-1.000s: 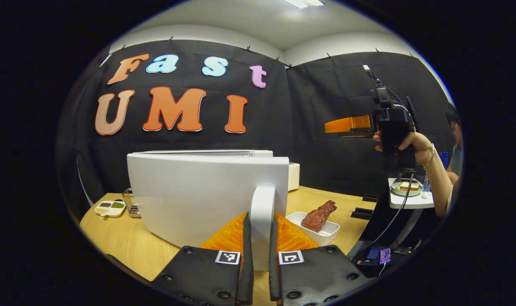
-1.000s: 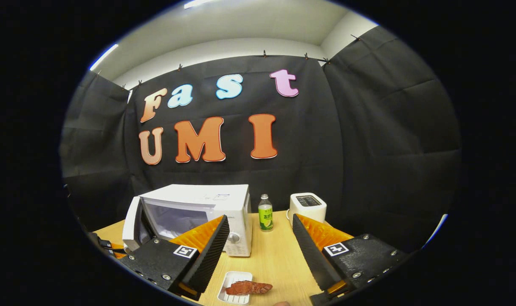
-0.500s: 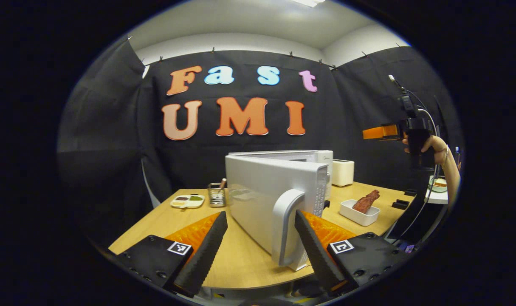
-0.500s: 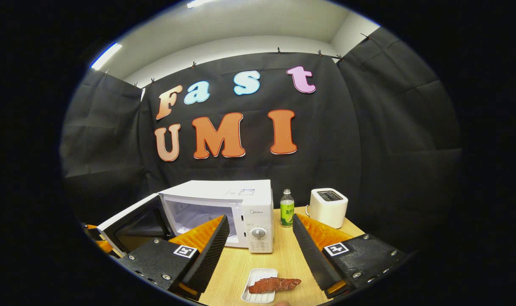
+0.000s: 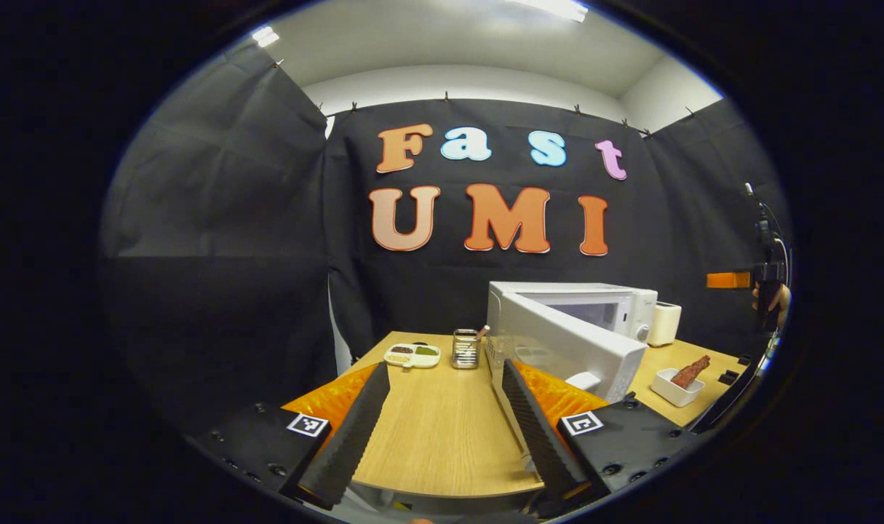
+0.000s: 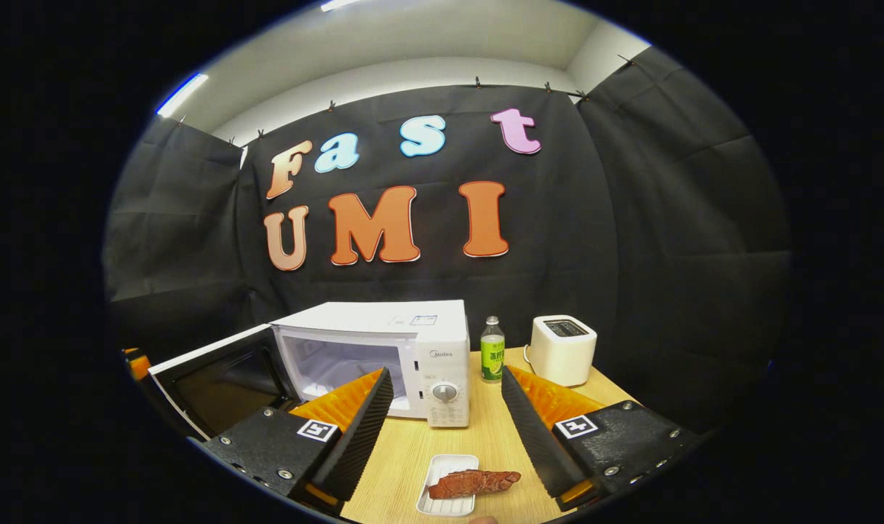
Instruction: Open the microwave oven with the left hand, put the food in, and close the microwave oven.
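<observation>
A: White microwave oven point(image 6: 383, 356) standing on the light wooden table point(image 6: 485, 437), toward the back wall, door point(image 6: 216, 378) swung wide open to its left side, pale cavity bare to sight. Control panel with a round dial point(image 6: 445, 393) on the right of the front

B: From the left gripper view, same microwave oven point(image 5: 594, 309) seen past the outer face of the opened door point(image 5: 565, 349), white handle point(image 5: 583, 380) at the door's near edge. And the food?

A: Reddish-brown slab of meat point(image 6: 474, 482) lying across a small white rectangular tray point(image 6: 442, 498), on the table in front of the oven, apart from it, near the table's front edge. In the left gripper view, same meat point(image 5: 690, 371) and tray point(image 5: 671, 389) off to the right of the door

B: Fingers?

A: Right gripper point(image 6: 445, 429) held above the table, fingers point(image 6: 358, 433) spread wide, gripping nothing, tray low between them. Left gripper point(image 5: 445, 426) likewise spread wide, nothing held, bare table between; right-hand finger point(image 5: 540, 429) overlapping the door's lower edge in sight, contact not clear

B: Around the oven?

A: Green-labelled clear bottle point(image 6: 492, 349) just right of the oven, white toaster point(image 6: 562, 349) beyond it. On the door side, a wire mesh holder point(image 5: 466, 349) and a white divided dish of sauces point(image 5: 412, 354) near the table's far edge. Far right in the left gripper view, a hand point(image 5: 776, 298) gripping the other gripper's handle up high
</observation>
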